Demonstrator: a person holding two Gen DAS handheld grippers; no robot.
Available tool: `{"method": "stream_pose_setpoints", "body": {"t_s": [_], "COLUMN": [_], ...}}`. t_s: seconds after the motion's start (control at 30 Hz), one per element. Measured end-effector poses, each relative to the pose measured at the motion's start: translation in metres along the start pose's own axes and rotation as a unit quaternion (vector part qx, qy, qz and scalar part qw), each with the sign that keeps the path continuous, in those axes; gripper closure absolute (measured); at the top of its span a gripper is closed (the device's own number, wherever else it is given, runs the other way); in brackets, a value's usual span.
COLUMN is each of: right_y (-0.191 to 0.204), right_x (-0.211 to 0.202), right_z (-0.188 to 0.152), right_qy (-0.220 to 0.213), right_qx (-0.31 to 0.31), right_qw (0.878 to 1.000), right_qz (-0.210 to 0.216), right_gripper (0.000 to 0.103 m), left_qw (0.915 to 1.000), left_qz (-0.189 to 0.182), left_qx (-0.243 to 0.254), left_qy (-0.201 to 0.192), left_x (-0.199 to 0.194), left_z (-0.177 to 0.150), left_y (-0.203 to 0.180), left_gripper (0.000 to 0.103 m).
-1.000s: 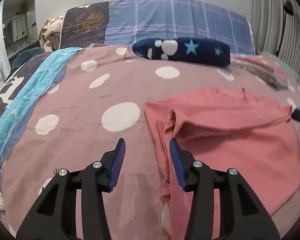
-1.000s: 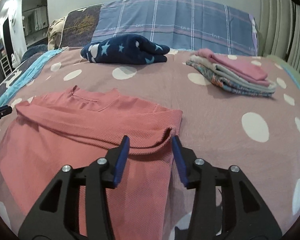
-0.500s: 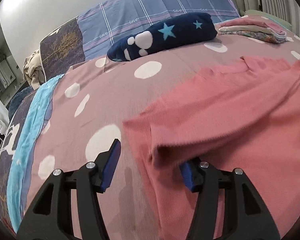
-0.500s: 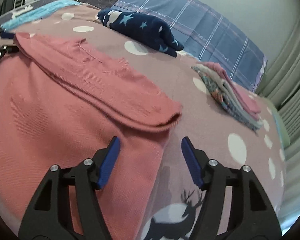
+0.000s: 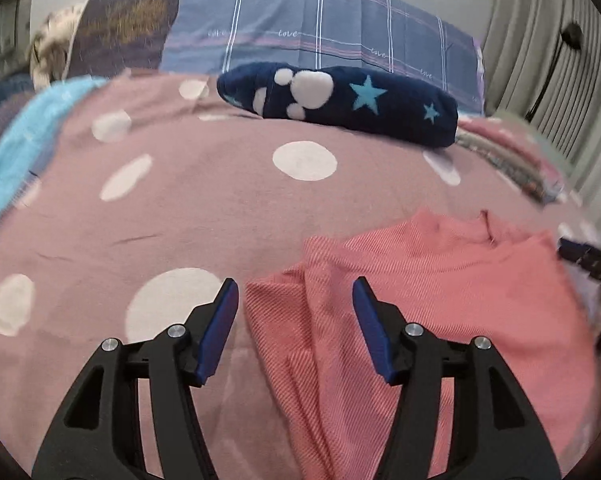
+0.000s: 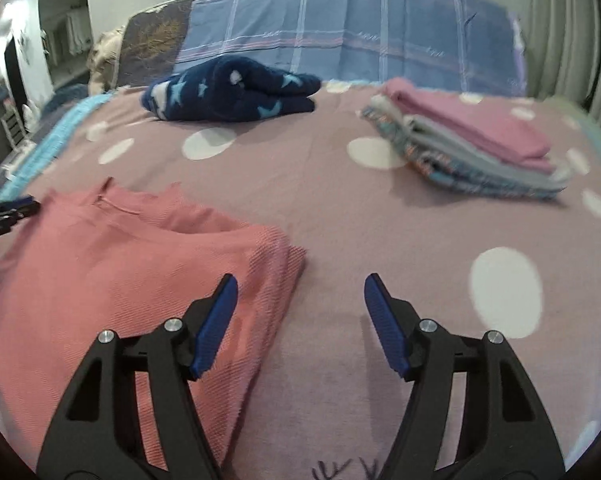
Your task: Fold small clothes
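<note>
Both hand-held grippers, left (image 5: 294, 316) and right (image 6: 300, 312), hover wide open, empty, over the pink shirt's (image 5: 440, 280) opposite edges.

The bedspread (image 6: 340, 208) is dusty mauve with white polka dots. On it, the garment (image 6: 112, 264) is salmon pink with a fine ribbed weave. Beyond the garment, the fleece bundle (image 6: 232, 94) is navy with light-blue stars and white paw blobs. Right of the bundle, the folded stack (image 6: 468, 148) is pink over grey over a multicoloured print. Behind, the pillow (image 6: 348, 36) is blue plaid
</note>
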State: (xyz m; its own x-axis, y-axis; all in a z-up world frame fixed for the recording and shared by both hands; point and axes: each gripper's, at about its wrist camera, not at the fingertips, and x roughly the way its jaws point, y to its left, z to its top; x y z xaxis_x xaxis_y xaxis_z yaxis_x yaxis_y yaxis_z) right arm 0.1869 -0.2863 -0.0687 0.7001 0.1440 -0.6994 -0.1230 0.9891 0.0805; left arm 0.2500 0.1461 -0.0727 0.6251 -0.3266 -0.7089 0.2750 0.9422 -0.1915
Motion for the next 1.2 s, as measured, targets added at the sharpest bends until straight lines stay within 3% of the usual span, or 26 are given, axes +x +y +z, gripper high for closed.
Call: {"method": "stream_pose_setpoints", "body": {"t_s": [0.07, 0.1, 0.13, 0.17, 0.2, 0.23, 0.27, 0.3, 0.5, 0.63, 0.73, 0.83, 0.9, 1.0, 1.07, 1.2], "right_y": [0.004, 0.007, 0.009, 0.011, 0.013, 0.014, 0.015, 0.014, 0.017, 0.02, 0.017, 0.01, 0.004, -0.001, -0.005, -0.004], "right_x": [0.004, 0.006, 0.008, 0.011, 0.015, 0.019, 0.022, 0.022, -0.036, -0.057, -0.032, 0.029, 0.056, 0.048, 0.025, -0.026], "right_z": [0.002, 0.006, 0.007, 0.011, 0.013, 0.014, 0.015, 0.014, 0.026, 0.043, 0.059, 0.058, 0.045, 0.033, 0.027, -0.008], "right_qy": [0.0, -0.002, -0.001, 0.002, 0.008, 0.015, 0.023, 0.024, -0.073, -0.12, -0.104, -0.03, 0.017, 0.012, -0.003, -0.016], "right_qx": [-0.001, -0.004, -0.005, -0.005, -0.005, -0.004, -0.001, 0.005, 0.027, 0.024, 0.033, 0.038, 0.051, 0.058, 0.06, 0.056], "right_qw": [1.0, 1.0, 1.0, 1.0, 1.0, 0.999, 0.999, 0.999, 0.995, 0.991, 0.993, 0.999, 0.999, 0.998, 0.998, 0.998], "right_qz": [0.013, 0.018, 0.022, 0.027, 0.029, 0.029, 0.03, 0.033, 0.055, 0.057, 0.049, 0.01, -0.007, -0.002, -0.003, 0.011], "right_gripper": [0.037, 0.037, 0.04, 0.045, 0.05, 0.065, 0.088, 0.092, 0.094, 0.094, 0.093, 0.086, 0.086, 0.084, 0.074, 0.071], "left_qw": [0.9999, 0.9998, 0.9997, 0.9996, 0.9994, 0.9992, 0.9994, 0.9997, 0.9945, 0.992, 0.994, 0.9941, 0.9941, 0.9978, 0.9982, 0.9989], "left_qz": [-0.012, -0.015, -0.021, -0.025, -0.029, -0.035, -0.031, -0.024, -0.008, 0.019, 0.045, 0.08, 0.083, 0.06, 0.049, 0.018], "left_qx": [-0.011, -0.012, -0.009, -0.009, -0.01, -0.011, -0.01, -0.002, 0.038, 0.045, 0.055, 0.073, 0.067, 0.028, 0.015, 0.007], "left_qy": [0.005, 0.006, 0.008, 0.011, 0.014, 0.016, 0.009, -0.006, -0.097, -0.117, -0.084, -0.012, 0.017, -0.007, -0.03, -0.043], "left_x": [0.006, 0.008, 0.011, 0.013, 0.015, 0.016, 0.014, 0.005, -0.058, -0.06, -0.019, 0.038, 0.05, 0.016, -0.019, -0.086], "left_z": [0.005, 0.007, 0.01, 0.011, 0.012, 0.013, 0.012, 0.012, 0.024, 0.044, 0.051, 0.036, 0.028, 0.02, 0.008, -0.042], "left_y": [0.001, 0.001, 0.0, 0.0, -0.001, -0.002, -0.003, -0.006, -0.027, -0.025, -0.02, -0.015, -0.009, 0.002, 0.003, 0.005], "left_gripper": [0.049, 0.055, 0.067, 0.082, 0.091, 0.1, 0.1, 0.1, 0.1, 0.1, 0.098, 0.098, 0.097, 0.087, 0.072, 0.065]}}
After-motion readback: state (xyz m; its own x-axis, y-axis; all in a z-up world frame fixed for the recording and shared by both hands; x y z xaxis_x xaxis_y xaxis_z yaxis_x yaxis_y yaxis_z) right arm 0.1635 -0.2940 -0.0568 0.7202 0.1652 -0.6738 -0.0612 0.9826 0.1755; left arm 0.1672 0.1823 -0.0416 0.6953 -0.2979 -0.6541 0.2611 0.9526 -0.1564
